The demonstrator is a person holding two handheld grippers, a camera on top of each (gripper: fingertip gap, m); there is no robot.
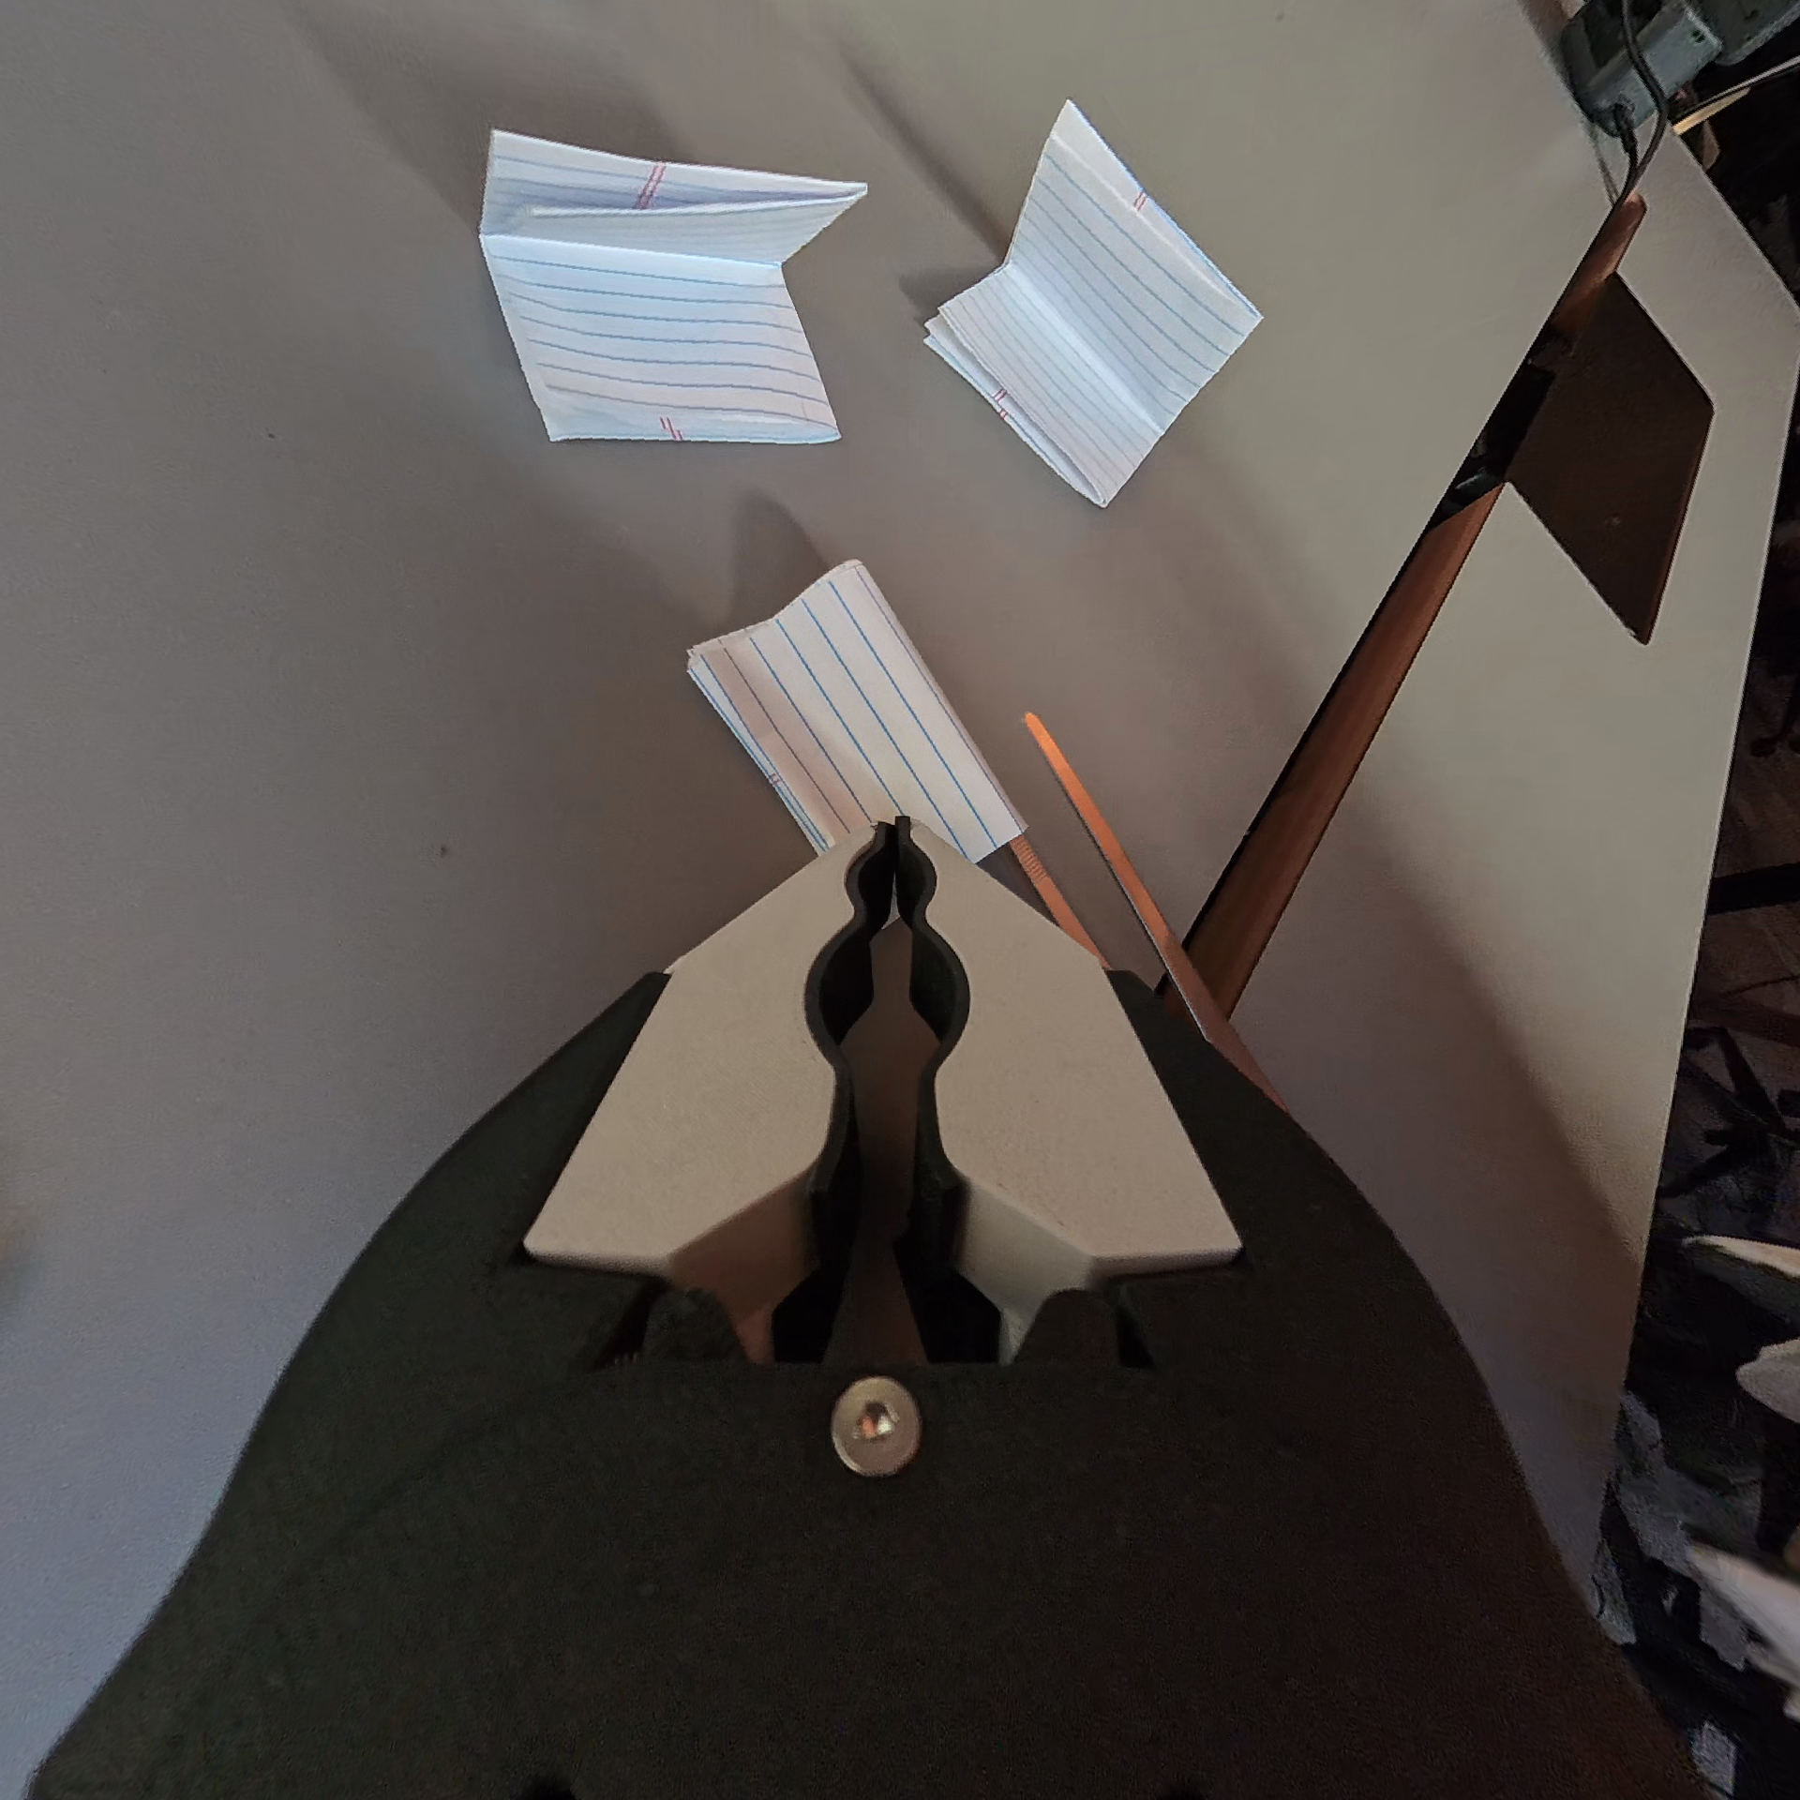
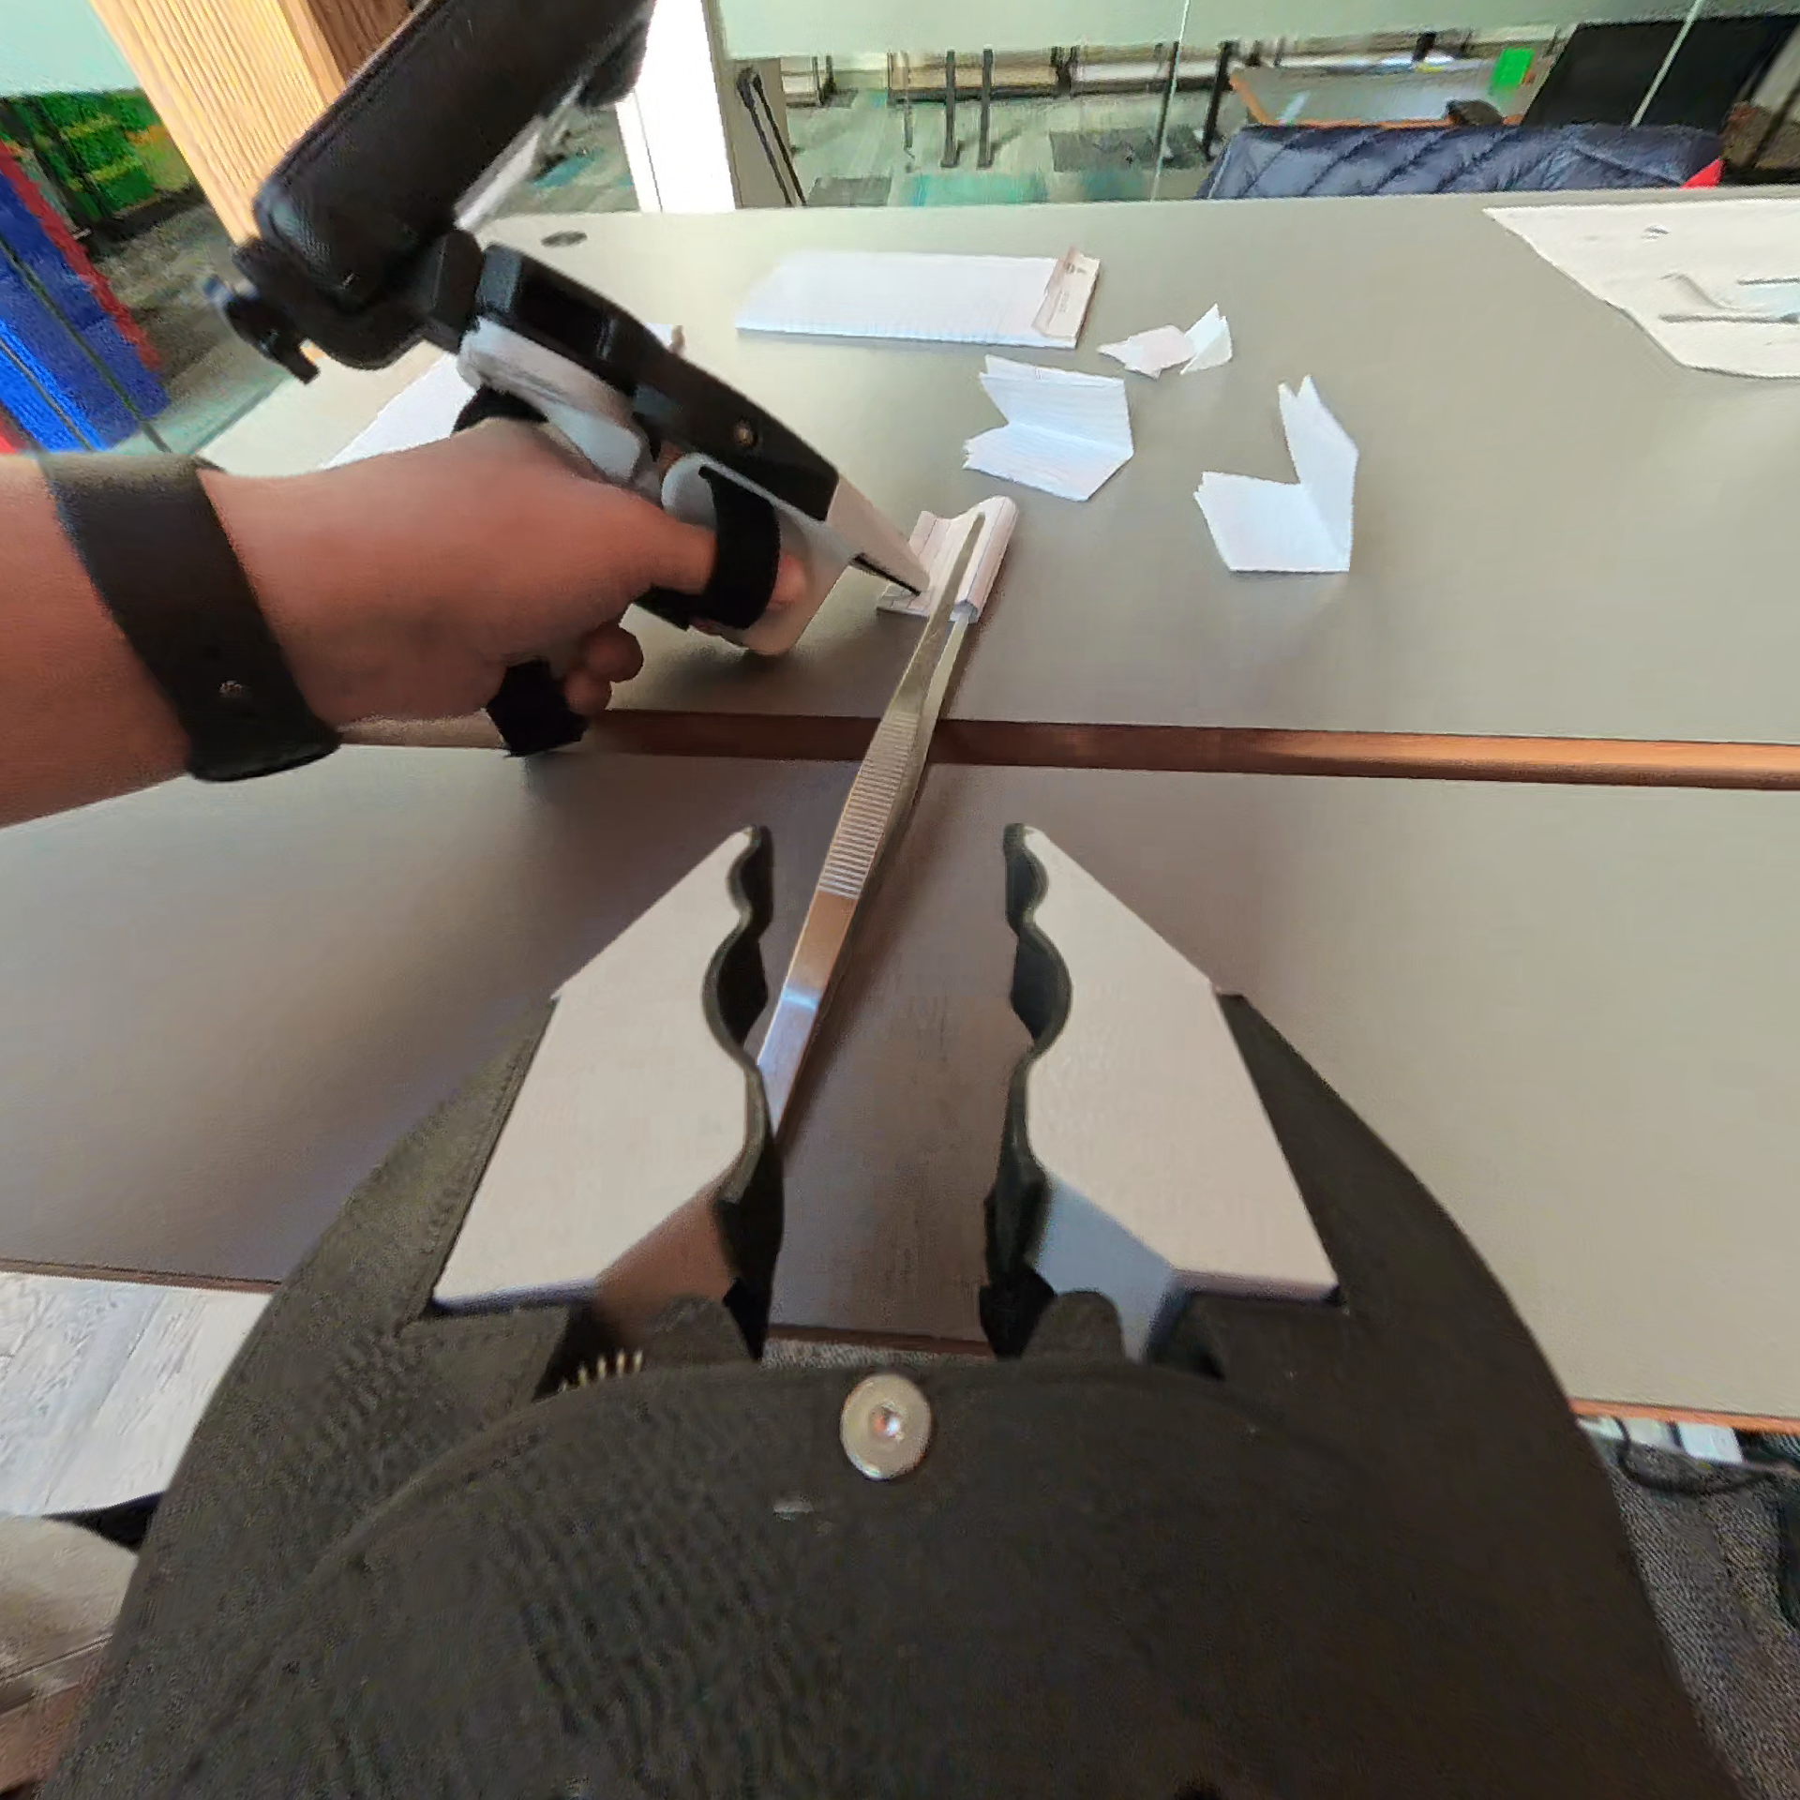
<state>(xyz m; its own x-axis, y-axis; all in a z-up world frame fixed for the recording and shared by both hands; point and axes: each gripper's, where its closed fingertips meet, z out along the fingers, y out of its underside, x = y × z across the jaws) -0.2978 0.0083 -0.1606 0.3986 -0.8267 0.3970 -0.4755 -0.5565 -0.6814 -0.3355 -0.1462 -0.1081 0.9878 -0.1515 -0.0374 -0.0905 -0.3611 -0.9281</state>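
The left gripper (image 1: 897,828) pinches a folded lined paper (image 1: 857,711). The right gripper (image 2: 886,838), jaws wide, apparently carries long steel tweezers (image 2: 857,857) clamping that paper on the grey counter (image 2: 1364,974).

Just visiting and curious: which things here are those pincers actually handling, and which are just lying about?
Handled: small folded paper, pinched by left gripper; tweezers, inside open right gripper.
Lying about: two folded papers, notepad, paper scraps.
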